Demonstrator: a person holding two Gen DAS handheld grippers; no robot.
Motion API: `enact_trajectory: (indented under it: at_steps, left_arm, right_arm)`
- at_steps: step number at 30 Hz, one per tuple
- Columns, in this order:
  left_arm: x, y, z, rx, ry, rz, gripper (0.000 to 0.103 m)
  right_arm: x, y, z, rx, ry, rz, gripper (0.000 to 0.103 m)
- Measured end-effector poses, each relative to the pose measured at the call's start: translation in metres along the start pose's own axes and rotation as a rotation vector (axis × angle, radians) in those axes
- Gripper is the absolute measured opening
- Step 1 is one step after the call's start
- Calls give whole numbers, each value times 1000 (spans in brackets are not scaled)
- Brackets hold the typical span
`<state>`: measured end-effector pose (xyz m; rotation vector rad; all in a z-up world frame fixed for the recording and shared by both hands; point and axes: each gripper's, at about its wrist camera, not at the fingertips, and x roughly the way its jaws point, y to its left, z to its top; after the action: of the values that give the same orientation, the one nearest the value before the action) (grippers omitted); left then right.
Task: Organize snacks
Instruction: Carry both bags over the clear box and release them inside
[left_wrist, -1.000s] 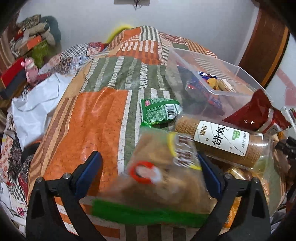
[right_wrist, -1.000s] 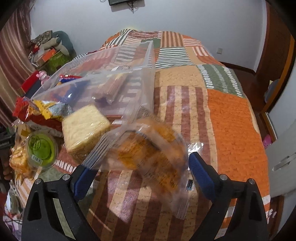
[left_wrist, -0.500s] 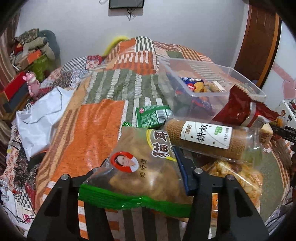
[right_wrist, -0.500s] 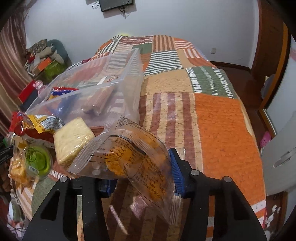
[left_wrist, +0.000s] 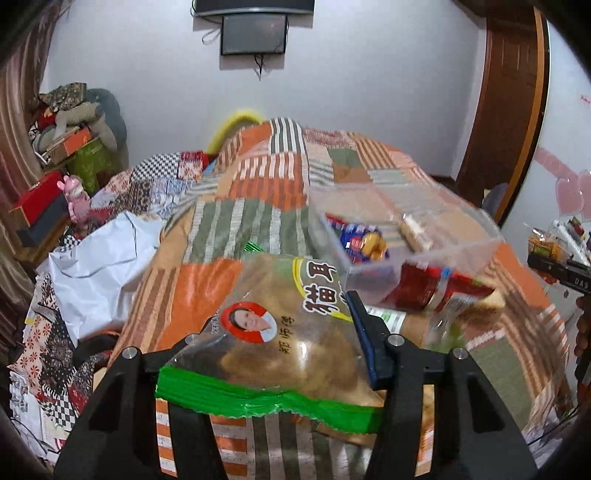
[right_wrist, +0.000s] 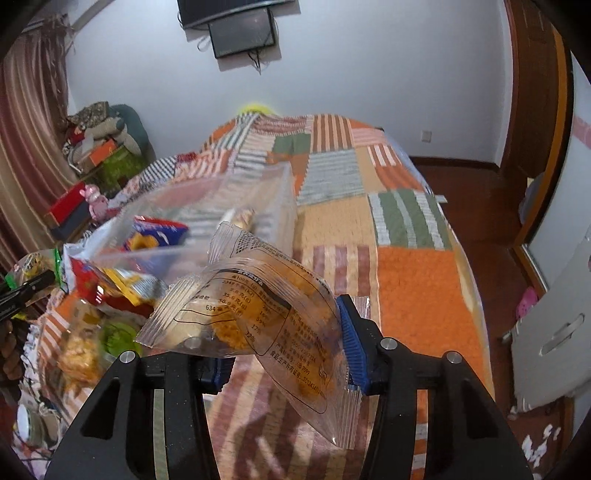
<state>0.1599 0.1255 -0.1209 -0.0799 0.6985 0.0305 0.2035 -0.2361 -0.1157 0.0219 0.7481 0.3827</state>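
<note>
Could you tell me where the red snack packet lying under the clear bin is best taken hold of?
Grip the red snack packet by its exposed near edge, coming low from the front; the clear bin sits over its far part, so a top approach looks blocked.

The snack bag (left_wrist: 280, 332) is glossy printed plastic film with a green crimped edge. The clear wrapper (right_wrist: 258, 310) is shiny, crinkled plastic. The storage bin (left_wrist: 424, 258) is transparent smooth plastic. The bed's quilt (left_wrist: 258, 218) is matt woven cloth.
</note>
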Motion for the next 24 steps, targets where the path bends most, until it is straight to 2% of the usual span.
enact_trajectory:
  at_steps: [10,18,24]
  left_arm:
    - [-16,-14,34,10,-86,-21,53]
    - [6,-30,57,16,-78,-50,53]
    - [30,-43,70,27,-35,-87,53]
  right_arm:
    - [0,15,29,-38,-84,41,46]
    - [13,28,43,-70,-113,70,46]
    - [26,33,51,-74,-109,98,47]
